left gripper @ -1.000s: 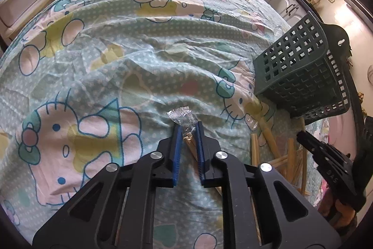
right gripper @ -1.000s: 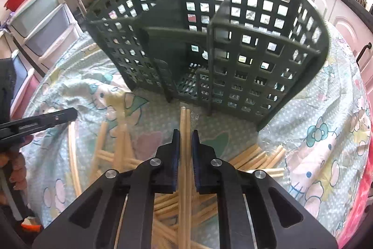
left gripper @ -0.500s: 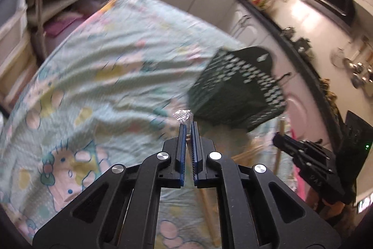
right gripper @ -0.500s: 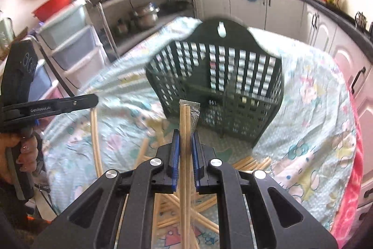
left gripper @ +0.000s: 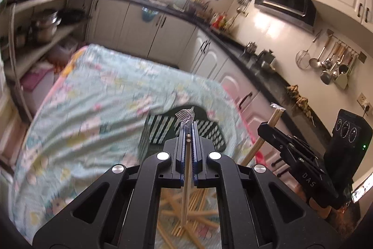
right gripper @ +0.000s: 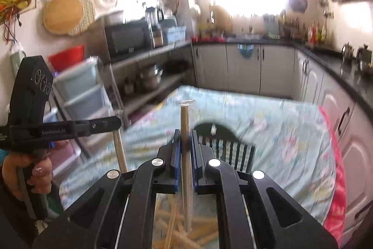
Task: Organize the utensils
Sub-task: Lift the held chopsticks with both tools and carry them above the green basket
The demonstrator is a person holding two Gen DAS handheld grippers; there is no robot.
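Wrapped pale wooden chopsticks [left gripper: 187, 169], lying on the cartoon-print desk cloth [left gripper: 93, 109] a second ago, now stand lifted in both grippers' narrowly closed fingers [left gripper: 195, 144] at lower centre, above the dark green slotted plastic basket [right gripper: 229, 151], so depositing likely comes next.

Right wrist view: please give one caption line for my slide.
Right claw holds wrapped chopsticks upright above the green basket.

Wrapped chopstick pairs [left gripper: 186, 169] upright; basket [left gripper: 160, 132] below.
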